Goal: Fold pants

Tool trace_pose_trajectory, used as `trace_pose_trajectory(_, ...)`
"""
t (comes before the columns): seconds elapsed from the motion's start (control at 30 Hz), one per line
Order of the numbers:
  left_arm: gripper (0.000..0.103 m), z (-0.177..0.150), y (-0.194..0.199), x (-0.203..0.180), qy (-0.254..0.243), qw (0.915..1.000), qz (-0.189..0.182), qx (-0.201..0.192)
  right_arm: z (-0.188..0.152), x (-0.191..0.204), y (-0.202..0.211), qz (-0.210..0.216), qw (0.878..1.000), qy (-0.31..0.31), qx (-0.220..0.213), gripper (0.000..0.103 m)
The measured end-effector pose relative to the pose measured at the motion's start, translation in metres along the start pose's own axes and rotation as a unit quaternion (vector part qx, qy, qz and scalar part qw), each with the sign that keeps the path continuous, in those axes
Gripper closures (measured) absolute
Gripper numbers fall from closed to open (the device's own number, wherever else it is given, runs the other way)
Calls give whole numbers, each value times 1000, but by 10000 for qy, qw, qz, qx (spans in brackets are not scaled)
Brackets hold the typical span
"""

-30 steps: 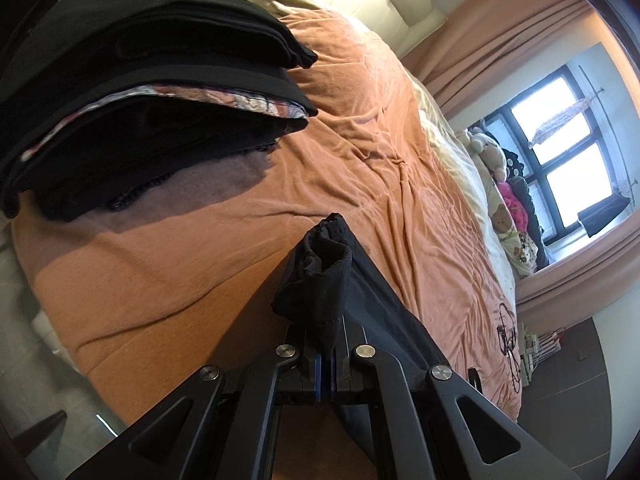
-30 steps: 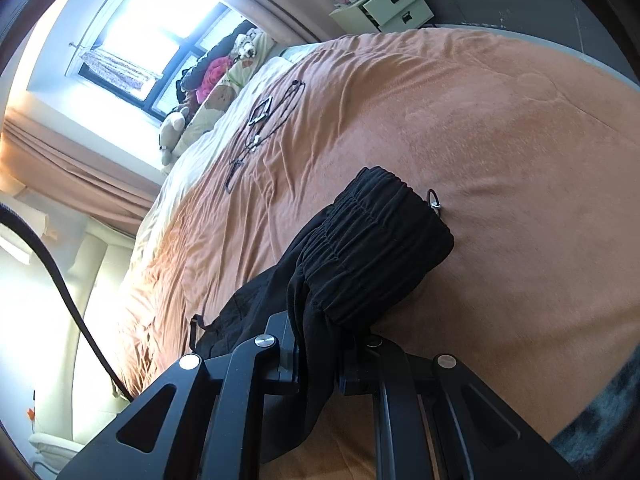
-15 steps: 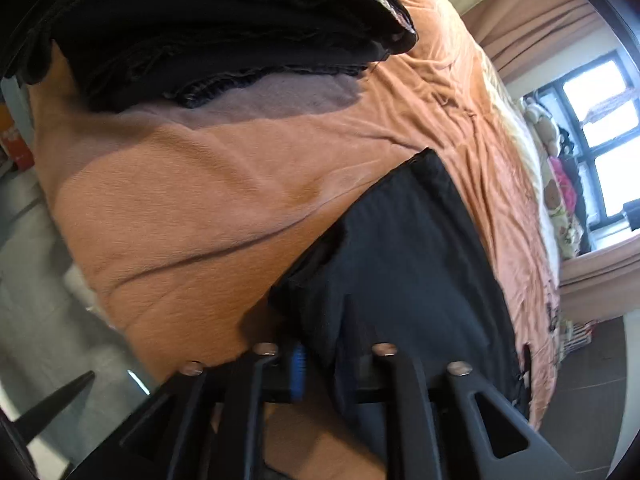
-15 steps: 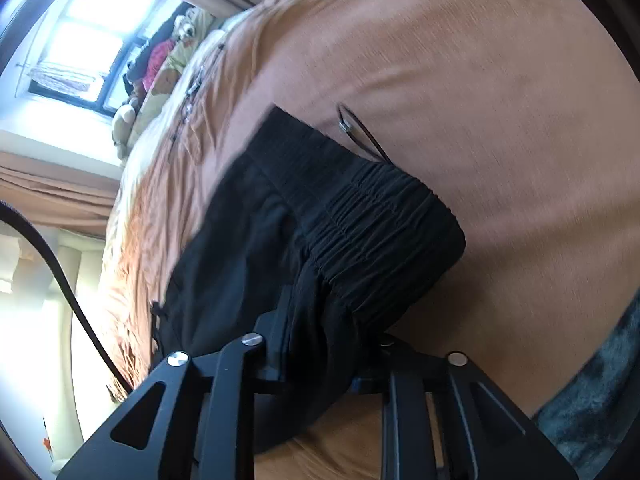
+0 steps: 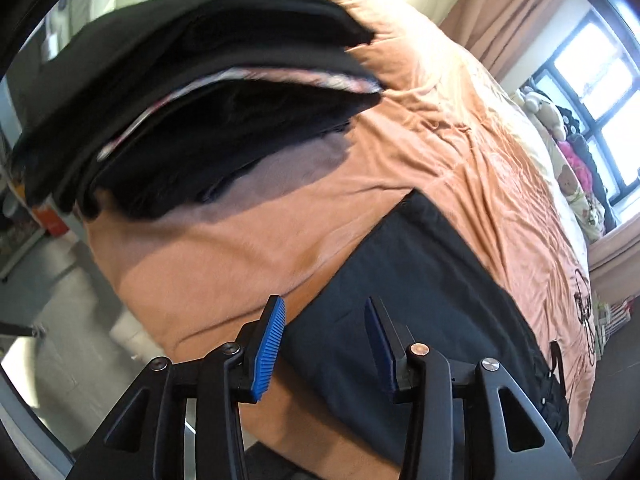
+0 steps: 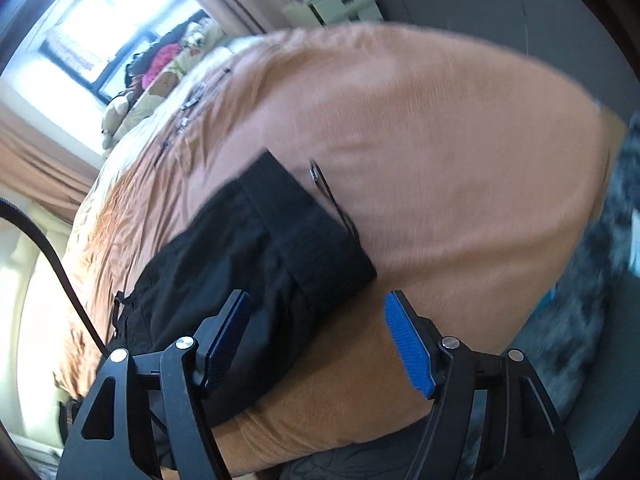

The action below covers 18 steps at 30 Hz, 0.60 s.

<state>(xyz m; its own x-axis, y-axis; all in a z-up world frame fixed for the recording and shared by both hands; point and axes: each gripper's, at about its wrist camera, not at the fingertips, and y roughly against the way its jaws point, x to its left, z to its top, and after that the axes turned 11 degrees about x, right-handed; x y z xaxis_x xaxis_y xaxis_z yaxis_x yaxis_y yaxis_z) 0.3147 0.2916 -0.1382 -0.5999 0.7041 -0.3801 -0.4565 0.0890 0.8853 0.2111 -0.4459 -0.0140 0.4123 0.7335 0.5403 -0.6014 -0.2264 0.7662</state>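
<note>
**Grippers let go, black pants laid flat on the bed**

Left gripper (image 5: 324, 344) hangs just above the near edge of the bed, its blue pads (image 5: 269, 346) standing apart and widening, with nothing pinched between them. Seen between them, the pants (image 5: 420, 320) lie as a smooth dark panel on the orange bedspread (image 5: 420, 152); the cloth is below the pads, not in them. That panel looks like a leg end, and it sits flat and square to the bed edge, which is likely why it was set there: a straight, unwrinkled edge gives a clean line for the next fold.

Right gripper (image 6: 316, 340) is likewise spread and opening, its pads clear of the fabric. Ahead of it lies the elastic waistband (image 6: 312, 236), flat on the bedspread, with a drawcord (image 6: 328, 192) straying out beside it. One gripper at each end of the garment suggests the pants were stretched lengthwise so that they would lie without slack.

Well apart from the pants, toward the head of the bed, a stack of folded clothes (image 5: 192, 92) sits in the left view, probably the pile this pair will join. By the window (image 5: 592, 92) soft toys (image 5: 548, 108) line the far side, out of the working area.

My reading is that the garment is spread and released but not yet folded over; the next grip would need to take both layers at an end, and the loose drawcord could drag out of line.
</note>
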Motion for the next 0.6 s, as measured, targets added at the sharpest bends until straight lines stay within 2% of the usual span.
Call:
trace_pose_trajectory(0.1, 58, 8, 0, -23, -175, 9998, -83, 23, 0, 19, 17, -159, 9984, 421, -334, 34)
trace_pose_trajectory(0.2, 58, 11, -2, -50, -402, 9990, -184, 34, -1, 45, 18, -192, 9948, 919, -389, 34)
trace_pose_trajectory(0.33, 57, 14, -8, -87, -643, 9976, -236, 69, -5, 76, 6, -335, 9881, 1469, -319, 34)
trace_pose_trajectory(0.5, 57, 17, -17, -133, -848, 9949, -476, 255, -3, 103, -13, -189, 9819, 1881, -143, 34)
trace_pose_trajectory(0.57, 53, 15, -20, -148, -883, 9940, -559, 321, -4, 116, -20, -120, 9774, 2112, -36, 34)
trace_pose_trajectory(0.6, 47, 14, -21, -154, -886, 9938, -577, 333, -1, 121, -24, -101, 9753, 2205, 24, 34)
